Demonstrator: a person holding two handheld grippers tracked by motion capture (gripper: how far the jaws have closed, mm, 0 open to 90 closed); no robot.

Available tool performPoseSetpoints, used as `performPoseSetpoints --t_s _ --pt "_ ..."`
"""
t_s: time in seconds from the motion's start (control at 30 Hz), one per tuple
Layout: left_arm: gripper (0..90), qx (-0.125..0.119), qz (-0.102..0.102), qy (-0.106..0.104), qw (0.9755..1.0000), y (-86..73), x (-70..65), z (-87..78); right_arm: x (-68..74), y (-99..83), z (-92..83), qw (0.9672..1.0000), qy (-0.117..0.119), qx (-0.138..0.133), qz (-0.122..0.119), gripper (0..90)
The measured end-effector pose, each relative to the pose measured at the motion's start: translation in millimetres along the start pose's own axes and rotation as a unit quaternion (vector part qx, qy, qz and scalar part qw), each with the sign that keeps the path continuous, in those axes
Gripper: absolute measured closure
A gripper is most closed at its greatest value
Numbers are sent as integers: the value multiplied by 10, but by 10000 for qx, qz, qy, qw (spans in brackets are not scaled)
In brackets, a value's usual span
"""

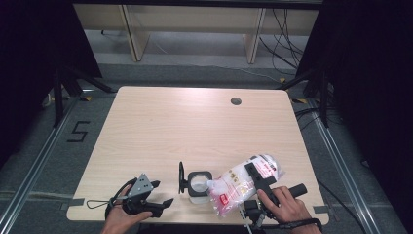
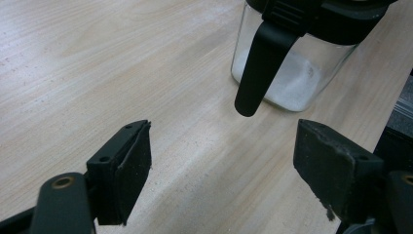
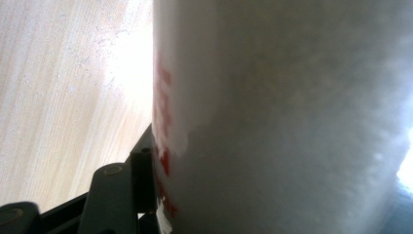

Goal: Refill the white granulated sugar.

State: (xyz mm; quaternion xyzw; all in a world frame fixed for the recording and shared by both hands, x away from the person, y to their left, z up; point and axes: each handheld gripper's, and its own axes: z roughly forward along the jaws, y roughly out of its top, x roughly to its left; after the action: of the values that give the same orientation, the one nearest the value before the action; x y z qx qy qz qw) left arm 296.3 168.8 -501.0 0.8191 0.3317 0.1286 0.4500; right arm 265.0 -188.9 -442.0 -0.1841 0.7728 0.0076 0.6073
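A clear bag of white grains (image 1: 238,183) with red print lies tilted, its open corner over the mouth of a square glass jar (image 1: 199,184). My right gripper (image 1: 253,173) is shut on the bag, one jaw across its top. In the right gripper view the bag (image 3: 292,117) is pressed against one black finger (image 3: 142,175). The jar (image 2: 292,73) holds some white grains, and its black lid (image 1: 181,177) stands swung open to the left. My left gripper (image 1: 163,193) rests open on the table left of the jar, jaws (image 2: 221,141) wide with nothing between them.
The wooden table (image 1: 195,126) stretches bare behind the jar, with a round cable hole (image 1: 236,101) at the back right. The jar and both grippers sit close to the table's front edge (image 1: 160,220). A black clasp (image 2: 260,63) hangs down the jar's side.
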Motion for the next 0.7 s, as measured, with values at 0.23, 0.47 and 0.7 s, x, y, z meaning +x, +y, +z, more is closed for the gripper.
performPoseSetpoints --t_s 0.23,0.47,0.7 --pt "213 -2 -11 -9 10000 1 1 1 -10 -12 23 9999 -32 -64 -109 413" --pt "213 90 153 -13 9998 8 31 -12 -4 -14 21 10000 -32 -55 -49 413" --pt "213 110 146 -18 9998 6 34 -9 -9 -17 28 9999 -49 -67 -139 413"
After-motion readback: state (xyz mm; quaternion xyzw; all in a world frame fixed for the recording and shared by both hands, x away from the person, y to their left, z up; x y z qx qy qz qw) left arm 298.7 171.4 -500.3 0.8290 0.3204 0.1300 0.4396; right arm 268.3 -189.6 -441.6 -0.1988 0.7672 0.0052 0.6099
